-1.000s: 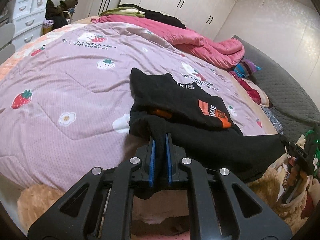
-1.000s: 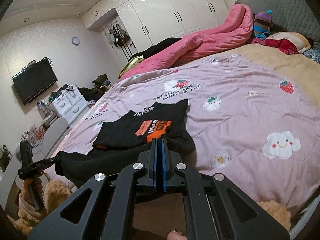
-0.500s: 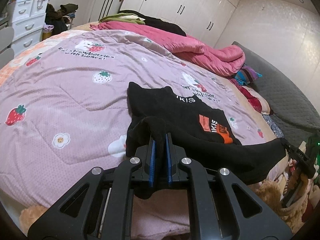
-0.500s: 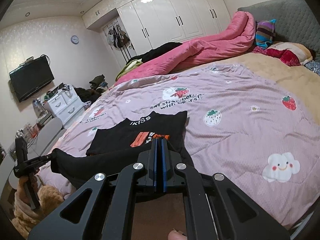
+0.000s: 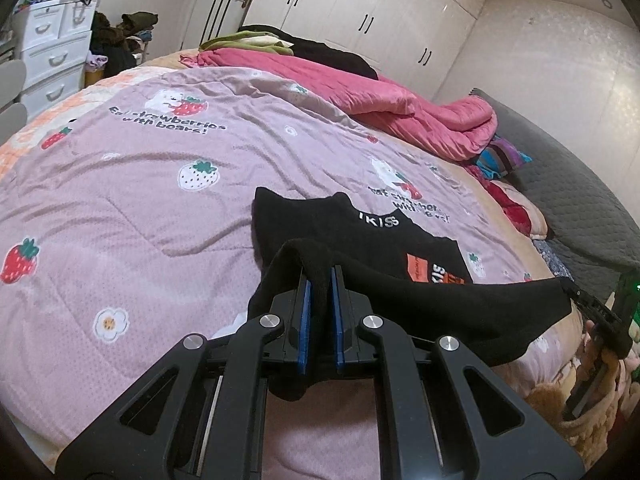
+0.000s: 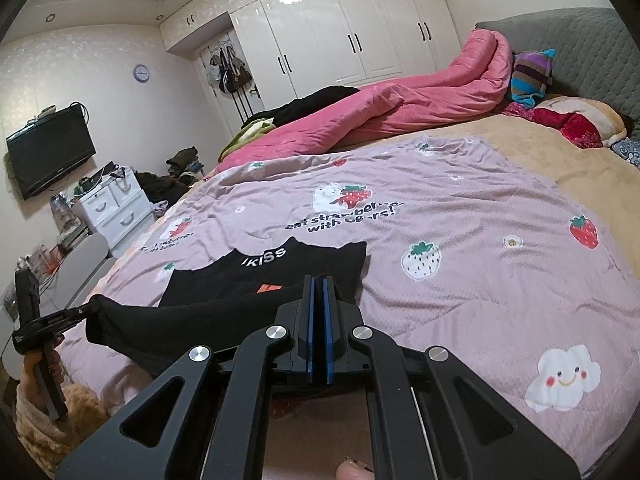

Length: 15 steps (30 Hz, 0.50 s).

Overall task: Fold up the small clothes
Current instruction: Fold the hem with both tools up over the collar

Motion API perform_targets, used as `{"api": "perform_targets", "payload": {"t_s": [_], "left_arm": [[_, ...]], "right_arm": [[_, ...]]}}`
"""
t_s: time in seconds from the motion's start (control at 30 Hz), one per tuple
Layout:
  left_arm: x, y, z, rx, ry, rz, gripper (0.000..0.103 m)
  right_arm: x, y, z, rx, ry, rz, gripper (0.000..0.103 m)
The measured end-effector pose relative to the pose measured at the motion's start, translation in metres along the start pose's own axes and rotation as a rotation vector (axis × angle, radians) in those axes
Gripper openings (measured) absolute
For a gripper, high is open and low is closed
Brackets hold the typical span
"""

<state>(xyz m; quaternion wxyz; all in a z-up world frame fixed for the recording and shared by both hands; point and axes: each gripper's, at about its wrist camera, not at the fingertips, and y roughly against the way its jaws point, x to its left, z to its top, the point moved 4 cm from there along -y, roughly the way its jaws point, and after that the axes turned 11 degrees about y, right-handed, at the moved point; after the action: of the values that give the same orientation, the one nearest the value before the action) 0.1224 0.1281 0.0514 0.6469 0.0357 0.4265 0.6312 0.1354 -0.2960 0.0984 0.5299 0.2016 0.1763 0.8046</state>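
Observation:
A small black shirt [image 5: 360, 236] with white "IKISS" letters and an orange patch lies on the purple strawberry quilt [image 5: 140, 200]; it also shows in the right wrist view [image 6: 280, 268]. Its near hem is lifted and stretched between both grippers above the lower half. My left gripper [image 5: 319, 276] is shut on one corner of the hem. My right gripper [image 6: 319, 280] is shut on the other corner. Each gripper shows at the edge of the other's view, the right one [image 5: 592, 308] and the left one [image 6: 52, 320].
A rolled pink duvet [image 5: 400, 96] lies along the far side of the bed, with pillows [image 6: 576, 120] by the grey headboard [image 6: 580, 40]. White drawers [image 5: 52, 60] and a clothes heap stand beyond the bed's foot. White wardrobes [image 6: 340, 32] line the back wall.
Both grippers have carried the lifted hem forward over the shirt, toward its collar. The orange patch is now more covered by the raised fabric.

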Motion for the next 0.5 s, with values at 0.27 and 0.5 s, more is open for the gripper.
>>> {"api": "perform_targets", "payload": {"t_s": [0.27, 0.5], "left_arm": [[0.0, -0.017, 0.013, 0.0, 0.0, 0.021, 0.003], [0.003, -0.035, 0.023, 0.009, -0.001, 0.05, 0.003]], "right_arm": [[-0.007, -0.025, 0.011, 0.017, -0.019, -0.01, 0.003], [-0.009, -0.047, 0.015, 0.039, -0.024, -0.014, 0.003]]}}
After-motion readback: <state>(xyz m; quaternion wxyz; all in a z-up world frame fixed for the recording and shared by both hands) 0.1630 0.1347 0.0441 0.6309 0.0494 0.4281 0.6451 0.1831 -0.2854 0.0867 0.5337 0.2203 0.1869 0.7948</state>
